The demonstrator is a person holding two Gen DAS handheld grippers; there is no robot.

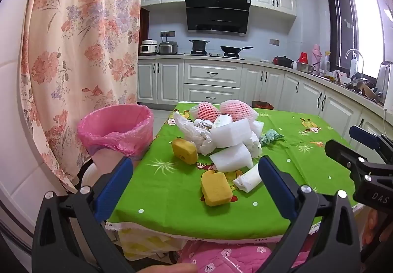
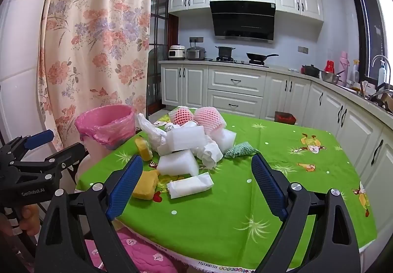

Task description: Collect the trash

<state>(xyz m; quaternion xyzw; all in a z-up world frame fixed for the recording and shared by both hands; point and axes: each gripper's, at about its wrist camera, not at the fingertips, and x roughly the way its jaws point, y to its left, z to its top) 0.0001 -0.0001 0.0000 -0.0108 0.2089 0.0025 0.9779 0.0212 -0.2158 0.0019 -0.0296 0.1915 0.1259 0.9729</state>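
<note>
Fingers: both pairs apart, empty | step: right gripper takes rolled tissue on counter | tip: straddle it, clamp mid-length, carry to pink bin; left gripper takes yellow sponge

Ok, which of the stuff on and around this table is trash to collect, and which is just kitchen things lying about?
For the job:
pink-lined bin
yellow sponges
white foam blocks
rolled white wrapper
crumpled plastic bag
pink fruit nets
paper cup
teal cloth, probably

Just lying about:
frying pan
rice cooker
floral curtain
</note>
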